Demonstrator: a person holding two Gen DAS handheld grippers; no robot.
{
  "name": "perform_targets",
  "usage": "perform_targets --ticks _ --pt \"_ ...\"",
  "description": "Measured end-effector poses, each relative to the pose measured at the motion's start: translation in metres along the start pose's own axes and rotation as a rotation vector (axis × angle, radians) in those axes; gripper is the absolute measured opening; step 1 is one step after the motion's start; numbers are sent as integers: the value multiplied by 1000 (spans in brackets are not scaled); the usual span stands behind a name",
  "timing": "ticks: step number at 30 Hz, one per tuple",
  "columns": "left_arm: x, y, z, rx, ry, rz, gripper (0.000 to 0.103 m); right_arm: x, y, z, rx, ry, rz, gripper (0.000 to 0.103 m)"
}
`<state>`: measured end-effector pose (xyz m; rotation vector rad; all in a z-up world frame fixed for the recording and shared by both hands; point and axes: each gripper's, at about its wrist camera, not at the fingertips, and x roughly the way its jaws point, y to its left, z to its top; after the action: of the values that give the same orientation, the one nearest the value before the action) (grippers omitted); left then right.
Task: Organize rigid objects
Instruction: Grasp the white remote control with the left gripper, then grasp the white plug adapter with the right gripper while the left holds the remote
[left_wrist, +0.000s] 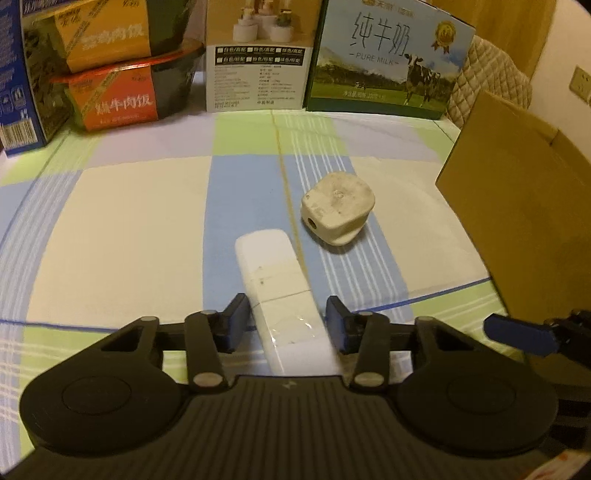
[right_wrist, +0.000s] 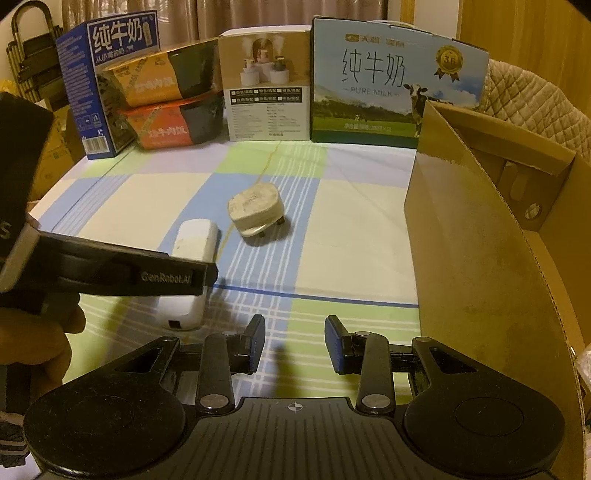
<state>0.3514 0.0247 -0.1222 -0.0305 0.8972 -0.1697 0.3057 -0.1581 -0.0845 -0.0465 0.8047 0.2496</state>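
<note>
A long white box-shaped device (left_wrist: 279, 284) lies on the checked tablecloth. My left gripper (left_wrist: 288, 325) is open with its two blue-padded fingers on either side of the device's near end; small gaps show beside it. The device also shows in the right wrist view (right_wrist: 194, 240), partly hidden by the left gripper's body (right_wrist: 110, 273). A dirty white plug adapter (left_wrist: 338, 208) lies just beyond the device, prongs down (right_wrist: 256, 214). My right gripper (right_wrist: 294, 343) is open and empty, low over the cloth near the front, right of the device.
An open brown cardboard box (right_wrist: 480, 236) stands on the right (left_wrist: 517, 221). Along the back stand a milk carton box (right_wrist: 391, 81), a white product box (right_wrist: 267, 85), stacked food bowls (right_wrist: 173, 99) and a blue milk box (right_wrist: 99, 81).
</note>
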Motion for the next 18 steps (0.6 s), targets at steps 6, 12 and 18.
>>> perform_targets --ticks 6,12,18 --pt "-8 9 -4 44 21 9 36 1 0 0 1 -3 4 33" --pt "-28 35 -11 75 18 60 36 -1 5 4 9 -41 38 33" --pt "-39 74 -14 16 4 85 36 3 12 14 10 -83 75 37"
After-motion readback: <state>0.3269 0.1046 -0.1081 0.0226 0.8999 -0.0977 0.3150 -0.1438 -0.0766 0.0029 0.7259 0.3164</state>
